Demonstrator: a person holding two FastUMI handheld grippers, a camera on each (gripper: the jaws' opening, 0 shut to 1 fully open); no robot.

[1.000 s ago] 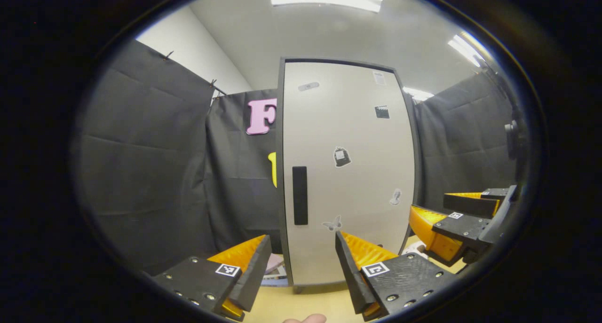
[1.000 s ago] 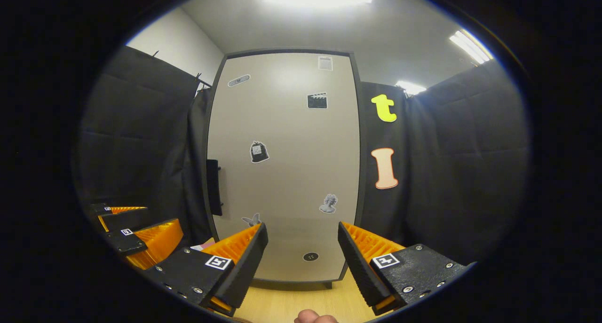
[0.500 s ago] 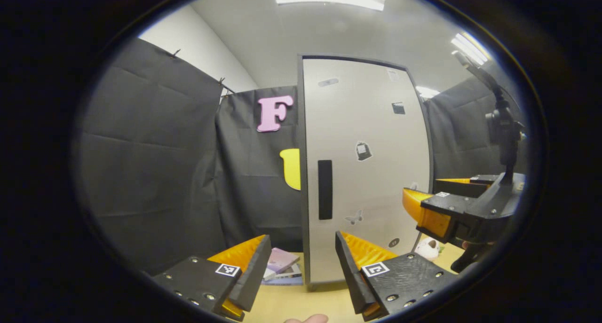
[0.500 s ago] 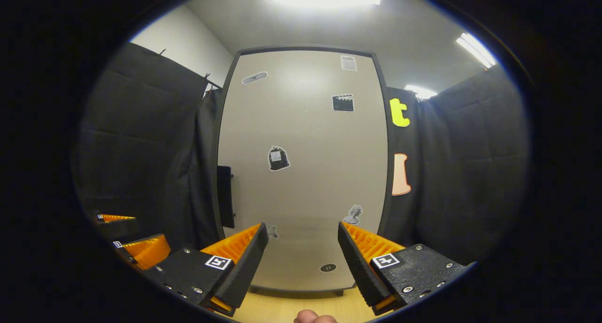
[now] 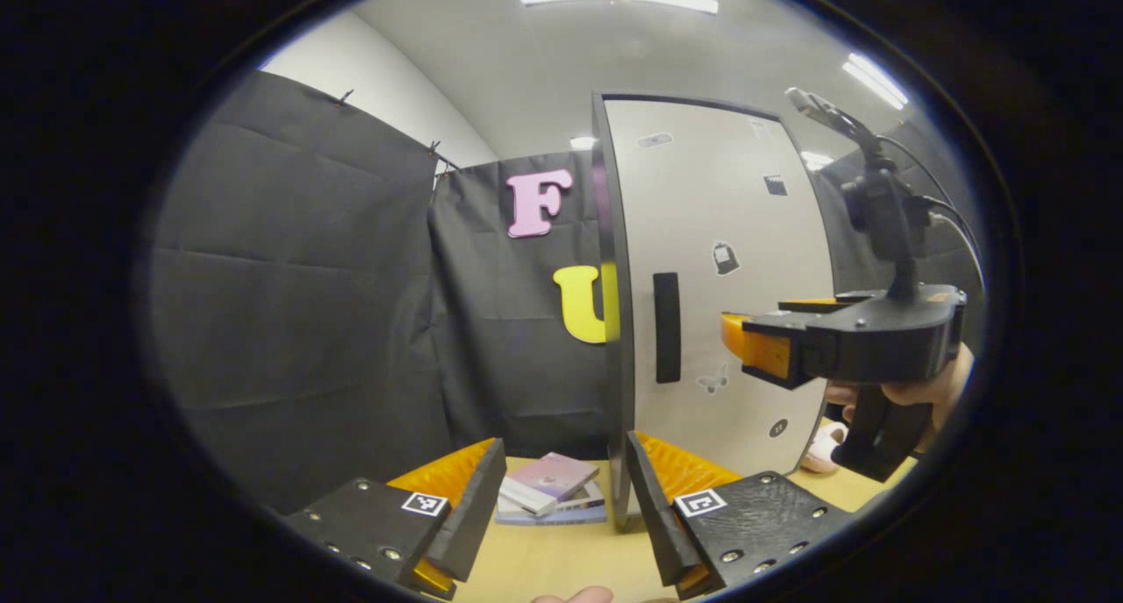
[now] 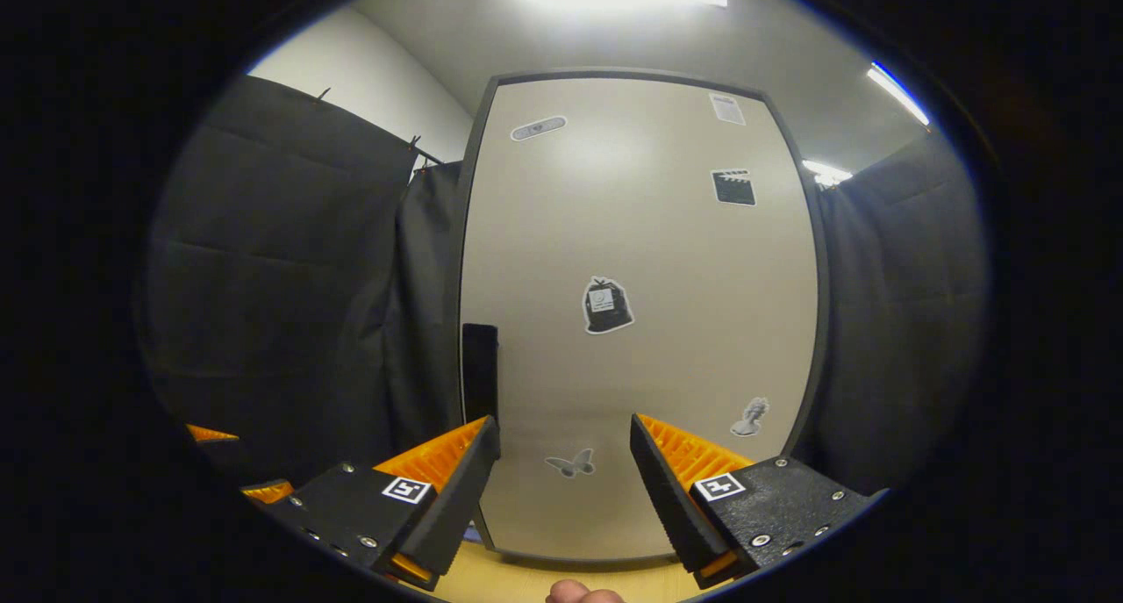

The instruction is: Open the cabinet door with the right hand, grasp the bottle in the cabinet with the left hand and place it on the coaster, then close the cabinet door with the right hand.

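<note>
The tall pale cabinet door (image 5: 719,322) is shut, with a dark vertical handle (image 5: 667,326) near its left edge and small stickers on it. My left gripper (image 5: 566,498) is open with nothing between its fingers, low in front of the cabinet's left edge. In the left gripper view my right gripper (image 5: 763,340) is held by a hand at the right, level with the handle and pointing at the door. In the right gripper view the door (image 6: 649,261) looms close, the handle (image 6: 480,370) sits at its left, and my right gripper (image 6: 566,489) is open and empty.
A stack of books (image 5: 548,489) lies on the wooden table (image 5: 561,559) left of the cabinet. A small white and pink object (image 5: 825,449) sits on the table at the right. Black cloth walls (image 5: 298,296) surround the booth.
My right gripper has moved up and closer to the door, which now looks bigger in its view. The left gripper view has swung left, so the cabinet sits further right.
</note>
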